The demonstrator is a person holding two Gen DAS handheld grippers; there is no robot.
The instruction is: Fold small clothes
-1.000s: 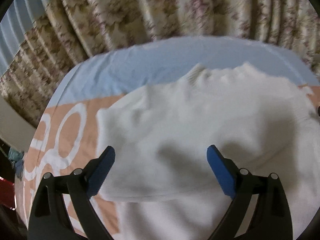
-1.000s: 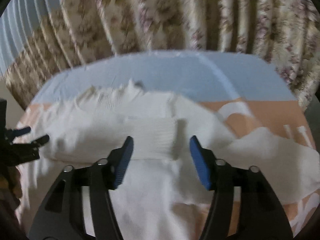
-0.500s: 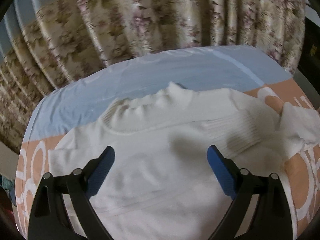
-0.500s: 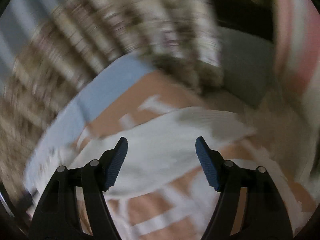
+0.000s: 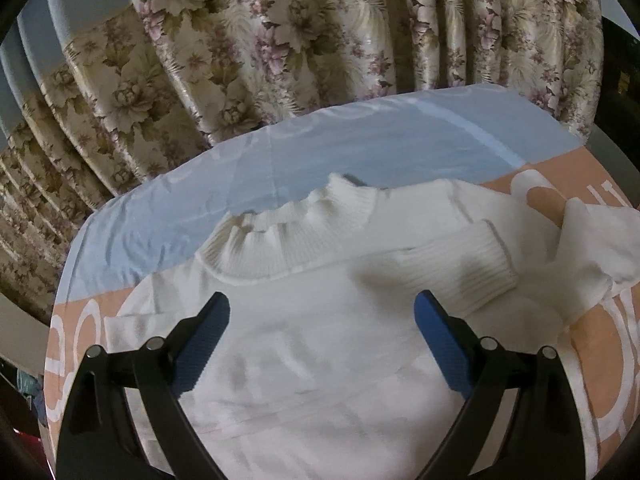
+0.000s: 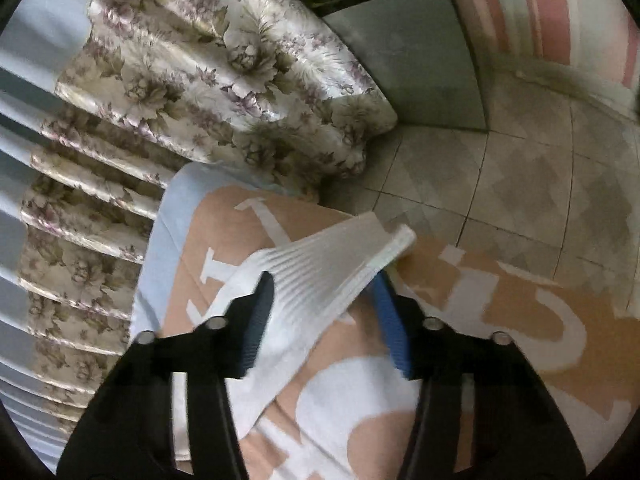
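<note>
A white knit sweater (image 5: 320, 364) lies flat on the bed, ribbed collar (image 5: 296, 232) at the far side. One sleeve is folded across the chest, its cuff (image 5: 460, 276) to the right. The other sleeve (image 5: 592, 248) stretches off to the right. My left gripper (image 5: 320, 300) hangs open over the chest, nothing between its fingers. In the right wrist view the ribbed cuff (image 6: 332, 252) of the outstretched sleeve lies between the jaws of my right gripper (image 6: 323, 280), which are closing on it; a firm pinch does not show.
The bedsheet (image 5: 360, 148) is pale blue at the far side and orange with white shapes (image 6: 520, 300) nearer. A flowered curtain (image 5: 280, 40) hangs right behind the bed. Past the bed's right edge lies tiled floor (image 6: 520, 180).
The left gripper shifted right along the sweater, then held still. The right gripper left the folded sleeve, swung to the outstretched sleeve's cuff, rolled, and its jaws narrowed.
</note>
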